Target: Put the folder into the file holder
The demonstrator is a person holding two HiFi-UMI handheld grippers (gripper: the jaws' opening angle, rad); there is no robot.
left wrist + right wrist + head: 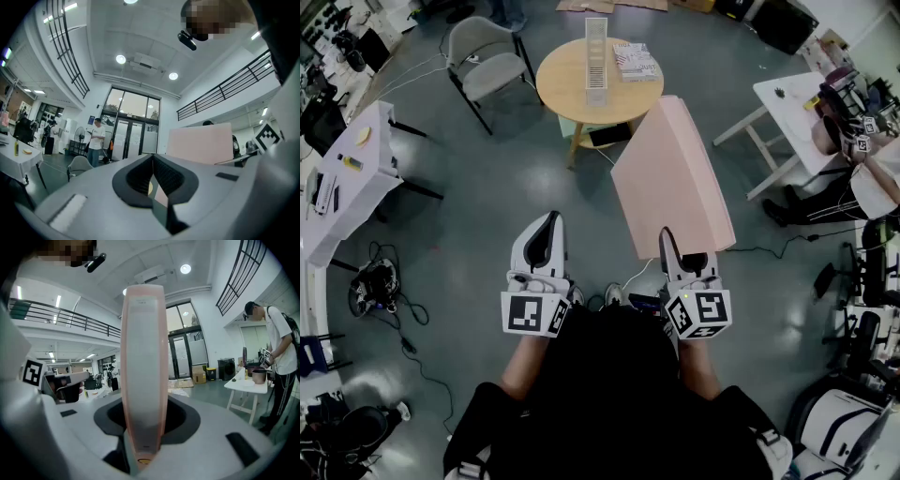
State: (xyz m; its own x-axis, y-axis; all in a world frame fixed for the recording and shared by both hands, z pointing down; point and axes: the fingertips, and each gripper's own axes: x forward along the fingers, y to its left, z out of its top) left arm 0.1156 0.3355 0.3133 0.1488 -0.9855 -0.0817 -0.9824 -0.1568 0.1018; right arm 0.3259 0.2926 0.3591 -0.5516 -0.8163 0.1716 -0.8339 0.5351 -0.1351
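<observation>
- The round counter (555, 89), pale wood on a light green base, stood on the grey floor ahead of the person.
- The file holder (596, 58), a white upright rack with slots, stood on the round counter, just left of its middle.
- A stack of books (635, 61) lay on the round counter just right of the file holder; its cover print was too small to read.
- The folder (673, 178), pale pink and thick, hung in the air on the near right side of the round counter, apart from the file holder. In the head view its far corner overlapped the counter's rim; whether it touched could not be told.
- The right gripper (667, 240) was clenched on the folder's near edge, with the spine upright between its jaws. The spine carried a long pale label panel (143, 348), and no writing on it could be made out.
- The left gripper (549, 225) was held level, nearer the person than the round counter and left of the folder. Its jaws were pressed together with nothing between them.
- Each gripper carried a cube with black and white square markers (532, 315); these were patterns, not words.
- A grey chair (490, 58) stood just left of the round counter.
- A white counter (787, 98) stood well to the right of the round counter, and a person (274, 341) bent over it.
</observation>
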